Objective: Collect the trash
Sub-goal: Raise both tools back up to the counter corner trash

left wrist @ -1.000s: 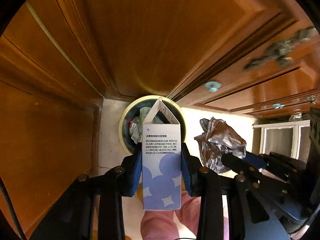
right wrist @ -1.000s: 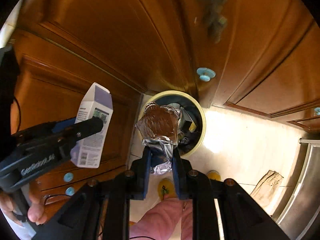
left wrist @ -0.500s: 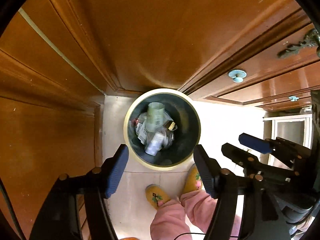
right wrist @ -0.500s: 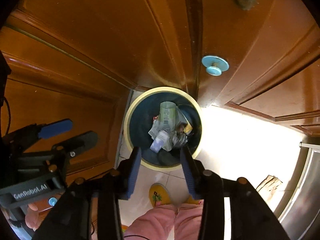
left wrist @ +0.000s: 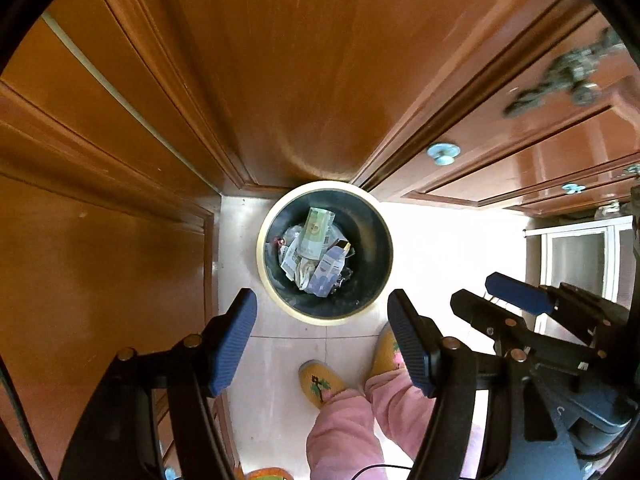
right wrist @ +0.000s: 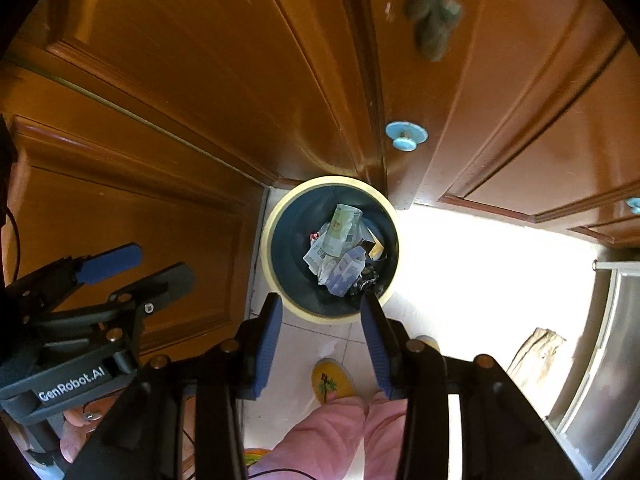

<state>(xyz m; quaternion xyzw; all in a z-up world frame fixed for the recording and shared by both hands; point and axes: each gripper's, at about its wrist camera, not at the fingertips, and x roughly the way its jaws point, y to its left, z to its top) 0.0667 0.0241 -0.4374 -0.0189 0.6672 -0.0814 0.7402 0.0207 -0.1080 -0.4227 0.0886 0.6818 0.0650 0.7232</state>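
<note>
A round bin (left wrist: 261, 254) (right wrist: 267, 258) with a cream rim and dark inside stands on the floor against the wooden doors. Inside lie a white-and-lilac carton (left wrist: 328, 273) (right wrist: 346, 270), a green packet (left wrist: 316, 231) (right wrist: 340, 227) and other crumpled wrappers. A dark crinkled foil bag (right wrist: 367, 280) shows beside the carton. My left gripper (left wrist: 320, 300) (right wrist: 162, 261) hangs above the bin's near edge, open and empty. My right gripper (right wrist: 321, 300) (left wrist: 476, 288) hangs beside it, jaws apart, holding nothing.
Brown wooden cabinet doors (left wrist: 300, 80) with pale blue knobs (left wrist: 441, 154) (right wrist: 406, 136) rise behind the bin. A person's pink trouser legs (right wrist: 340, 432) and yellow slippers (left wrist: 320, 384) stand on the light tiles just before it. A metal-framed panel (right wrist: 600, 360) is at right.
Both grippers have opened and let go. The carton and the foil bag have dropped from the jaws into the bin and now lie among the trash.
</note>
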